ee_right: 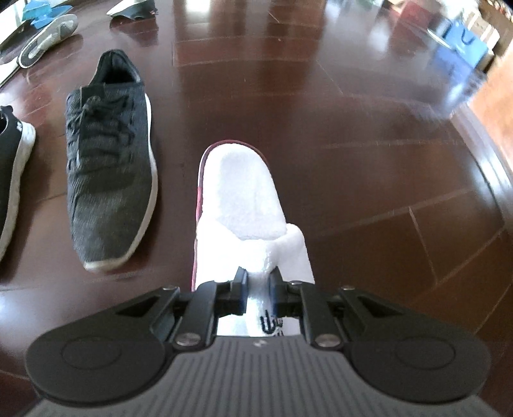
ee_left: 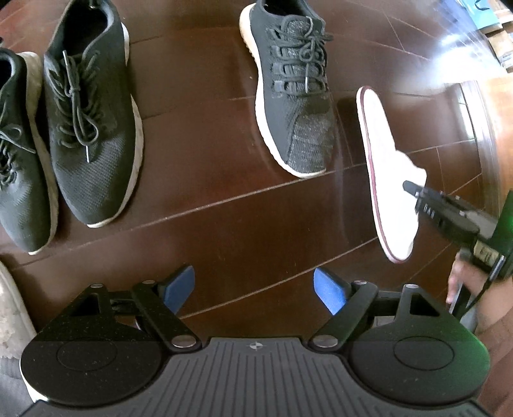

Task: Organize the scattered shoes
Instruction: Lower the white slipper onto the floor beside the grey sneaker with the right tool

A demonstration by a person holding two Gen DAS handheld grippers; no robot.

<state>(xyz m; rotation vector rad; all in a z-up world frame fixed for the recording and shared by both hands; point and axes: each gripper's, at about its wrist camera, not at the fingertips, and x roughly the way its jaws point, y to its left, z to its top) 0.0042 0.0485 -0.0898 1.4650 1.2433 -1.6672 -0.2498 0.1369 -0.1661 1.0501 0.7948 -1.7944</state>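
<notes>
A white fleece slipper (ee_right: 247, 199) with a dark red sole edge is pinched at its upper by my right gripper (ee_right: 258, 282), which is shut on it. In the left wrist view the same slipper (ee_left: 384, 166) hangs tilted over the floor, with the right gripper (ee_left: 413, 189) on it from the right. My left gripper (ee_left: 255, 290) is open above bare floor, blue pads apart. A dark knit sneaker (ee_left: 293, 93) with a white sole lies beside the slipper, also the sneaker (ee_right: 109, 163) in the right wrist view. A pair of black sneakers (ee_left: 86, 122) stands at the left.
Dark brown wooden floor (ee_left: 224, 208) runs throughout. A pale shoe's edge (ee_left: 12, 317) shows at lower left. An overturned shoe (ee_right: 48, 40) and blue items (ee_right: 40, 11) lie far back left. A blue bag (ee_right: 465, 41) and boxes stand at back right. A hand (ee_left: 461, 279) holds the right gripper.
</notes>
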